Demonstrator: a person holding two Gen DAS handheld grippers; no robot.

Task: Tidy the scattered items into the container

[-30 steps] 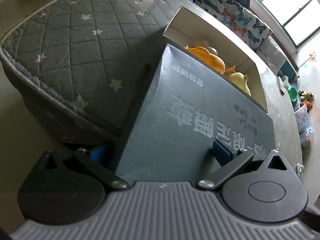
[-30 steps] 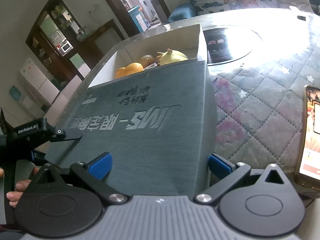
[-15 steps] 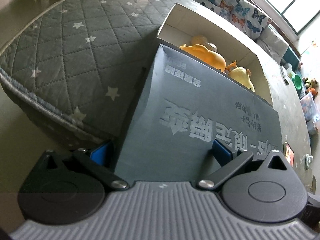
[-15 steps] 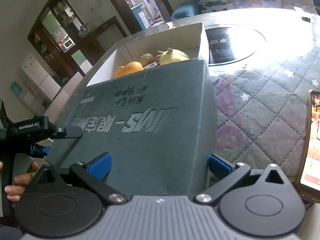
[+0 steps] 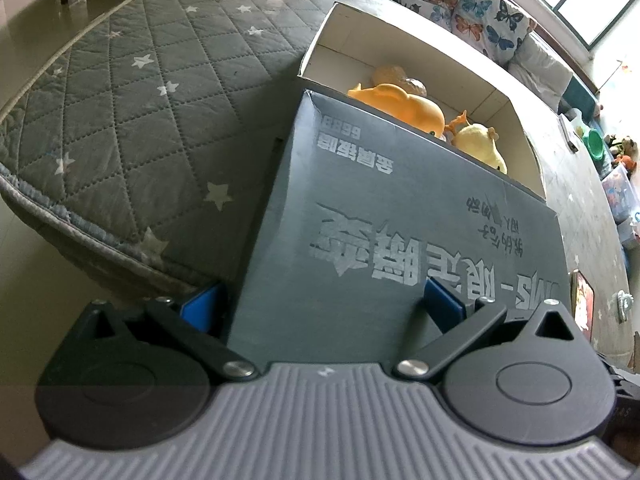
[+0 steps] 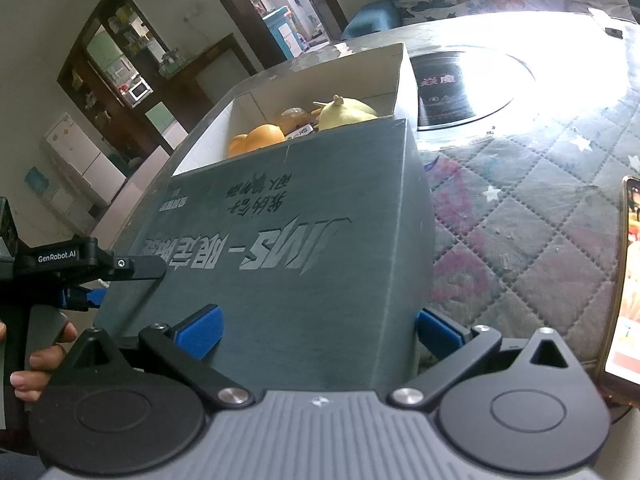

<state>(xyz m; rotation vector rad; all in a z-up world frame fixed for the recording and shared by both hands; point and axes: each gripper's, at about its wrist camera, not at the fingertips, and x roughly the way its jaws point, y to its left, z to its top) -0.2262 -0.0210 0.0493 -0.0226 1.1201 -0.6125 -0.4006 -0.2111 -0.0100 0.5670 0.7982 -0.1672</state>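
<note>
A dark grey box lid with pale lettering lies slanted over the near part of a white-lined cardboard box. Inside the uncovered far part sit an orange toy, a yellow toy and a brownish item. My left gripper is shut on the lid's near left corner. My right gripper is shut on the lid's near right corner. In the right wrist view the left gripper clamps the lid edge, and the toys show beyond the lid.
The box stands on a round table with a grey star-quilted cover. A phone lies on the table to the right of the lid. A black round hotplate sits in the table's middle. A person's hand holds the left gripper.
Both grippers have kept hold of the lid. The left wrist view has risen and tilted, showing more of the quilted cover and box; the right wrist view has barely shifted.
</note>
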